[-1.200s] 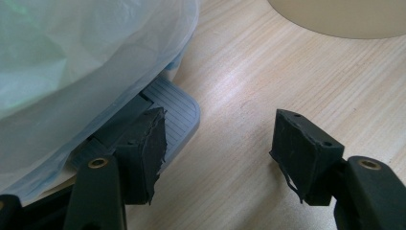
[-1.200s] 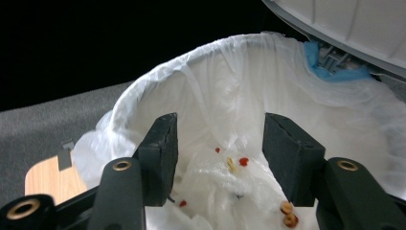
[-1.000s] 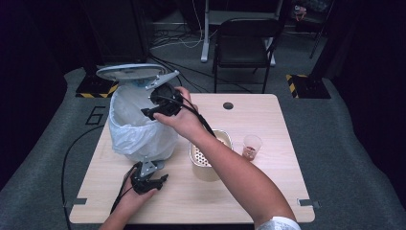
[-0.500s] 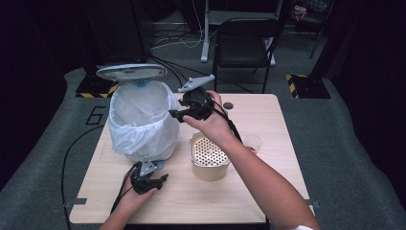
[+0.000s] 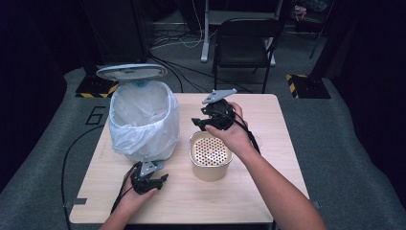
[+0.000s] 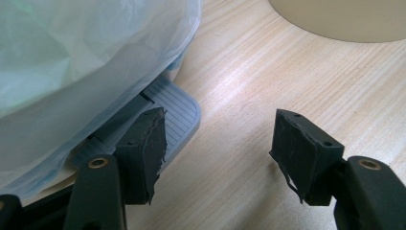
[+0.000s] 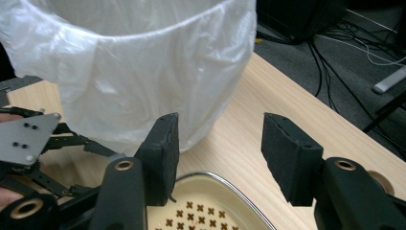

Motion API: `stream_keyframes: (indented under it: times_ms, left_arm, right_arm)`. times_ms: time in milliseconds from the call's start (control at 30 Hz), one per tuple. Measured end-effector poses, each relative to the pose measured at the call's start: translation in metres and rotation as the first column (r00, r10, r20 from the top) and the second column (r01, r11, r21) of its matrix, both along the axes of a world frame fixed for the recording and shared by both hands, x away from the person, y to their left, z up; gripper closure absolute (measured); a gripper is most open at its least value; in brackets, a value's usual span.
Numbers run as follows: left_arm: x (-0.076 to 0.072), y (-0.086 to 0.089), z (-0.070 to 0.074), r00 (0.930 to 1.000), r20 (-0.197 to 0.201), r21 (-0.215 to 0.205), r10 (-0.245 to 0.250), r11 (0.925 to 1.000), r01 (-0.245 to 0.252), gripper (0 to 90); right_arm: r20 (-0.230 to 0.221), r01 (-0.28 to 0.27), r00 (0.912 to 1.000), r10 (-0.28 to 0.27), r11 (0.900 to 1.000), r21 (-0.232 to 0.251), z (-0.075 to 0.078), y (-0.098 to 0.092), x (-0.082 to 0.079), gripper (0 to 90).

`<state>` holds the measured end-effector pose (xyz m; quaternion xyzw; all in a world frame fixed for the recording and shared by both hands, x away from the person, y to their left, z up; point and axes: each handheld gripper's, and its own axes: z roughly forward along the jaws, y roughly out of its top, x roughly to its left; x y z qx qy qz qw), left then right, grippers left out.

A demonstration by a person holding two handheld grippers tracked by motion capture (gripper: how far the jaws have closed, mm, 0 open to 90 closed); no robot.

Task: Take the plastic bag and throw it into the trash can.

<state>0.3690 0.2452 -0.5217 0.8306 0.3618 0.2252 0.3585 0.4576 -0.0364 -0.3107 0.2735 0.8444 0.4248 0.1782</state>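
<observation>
A pedal bin (image 5: 143,122) lined with a white plastic bag stands at the table's left, its lid (image 5: 131,72) raised. My left gripper (image 5: 149,173) sits low at the bin's front, open with only bare table between its jaws (image 6: 220,153). One of its fingers (image 6: 146,143) lies over the edge of the grey ribbed pedal (image 6: 179,110). A beige perforated container (image 5: 209,155) stands mid-table. My right gripper (image 5: 197,123) hovers just behind that container, pointing toward the bin, open and empty (image 7: 220,148). The container's rim (image 7: 225,184) shows below its jaws.
The wooden table (image 5: 273,129) has bare surface to the right and along the front. A black chair (image 5: 244,43) and floor cables stand beyond the far edge. In the right gripper view the left gripper (image 7: 28,143) lies beside the bag (image 7: 143,72).
My right gripper has moved from over the bin's rim to the right and down, to just behind the perforated container. The left gripper has stayed at the pedal.
</observation>
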Motion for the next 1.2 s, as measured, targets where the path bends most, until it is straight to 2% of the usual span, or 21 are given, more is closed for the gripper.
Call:
stream_keyframes:
  times_ms: [33, 133, 333, 467, 633, 733, 767, 833, 1000, 1100, 1133, 1167, 1200]
  left_arm:
    - [0.0, 0.0, 0.0, 1.0, -0.001, -0.001, 0.001, 1.0, -0.001, 36.6]
    - [0.0, 0.0, 0.0, 1.0, -0.001, 0.0, -0.001, 1.0, 0.001, 36.6]
    - [0.0, 0.0, 0.0, 1.0, -0.002, 0.003, -0.004, 1.0, 0.004, 36.6]
    - [0.0, 0.0, 0.0, 1.0, 0.0, 0.005, -0.003, 1.0, 0.003, 36.6]
    - [-0.001, -0.001, 0.0, 1.0, -0.002, -0.001, 0.002, 1.0, -0.002, 36.6]
    - [-0.001, -0.001, -0.001, 1.0, -0.005, -0.007, 0.005, 1.0, -0.005, 36.6]
    - [0.0, 0.0, 0.0, 1.0, 0.002, 0.007, -0.003, 1.0, 0.003, 36.6]
    - [0.0, 0.0, 0.0, 1.0, 0.0, 0.005, -0.001, 1.0, 0.001, 36.6]
    - [-0.001, -0.001, 0.0, 1.0, -0.002, -0.001, 0.004, 1.0, -0.004, 36.6]
    - [-0.001, -0.002, -0.001, 1.0, -0.003, -0.006, 0.007, 1.0, -0.007, 36.6]
    - [-0.001, -0.002, -0.001, 1.0, -0.001, -0.01, 0.008, 0.9999, -0.008, 36.6]
    - [0.0, -0.001, 0.0, 1.0, 0.006, 0.005, 0.0, 1.0, 0.0, 36.6]
    - [-0.001, -0.001, -0.001, 1.0, 0.003, -0.001, 0.004, 1.0, -0.004, 36.5]
  right_arm:
    - [-0.006, 0.015, 0.9999, -0.015, 1.0, 0.011, -0.002, -0.003, -0.001, 47.8]
    - [0.006, 0.036, 0.9993, -0.036, 0.999, 0.008, -0.008, -0.013, -0.001, 47.8]
    - [-0.007, 0.096, 0.9953, -0.096, 0.995, -0.002, -0.023, -0.039, -0.004, 47.8]
    - [-0.021, 0.148, 0.9888, -0.148, 0.989, -0.004, -0.034, -0.053, -0.006, 48.2]
    - [-0.035, 0.214, 0.9764, -0.213, 0.976, 0.03, -0.051, -0.068, -0.003, 50.5]
    - [-0.054, 0.23, 0.9722, -0.228, 0.973, 0.037, -0.061, -0.074, -0.001, 56.2]
    - [-0.061, 0.236, 0.9704, -0.234, 0.971, 0.04, -0.064, -0.075, 0.0, 58.4]
    - [-0.077, 0.232, 0.9706, -0.228, 0.972, 0.042, -0.07, -0.076, 0.001, 61.3]
    - [-0.094, 0.237, 0.9676, -0.235, 0.971, 0.019, -0.082, -0.078, 0.003, 65.5]
    - [-0.111, 0.253, 0.9618, -0.25, 0.967, 0.011, -0.089, -0.08, 0.005, 69.7]
    - [-0.106, 0.262, 0.9601, -0.259, 0.965, 0.017, -0.091, -0.081, 0.005, 71.4]
    - [-0.114, 0.262, 0.9595, -0.258, 0.965, 0.022, -0.092, -0.082, 0.006, 72.2]
    - [-0.127, 0.264, 0.9578, -0.258, 0.964, 0.034, -0.093, -0.083, 0.007, 72.6]
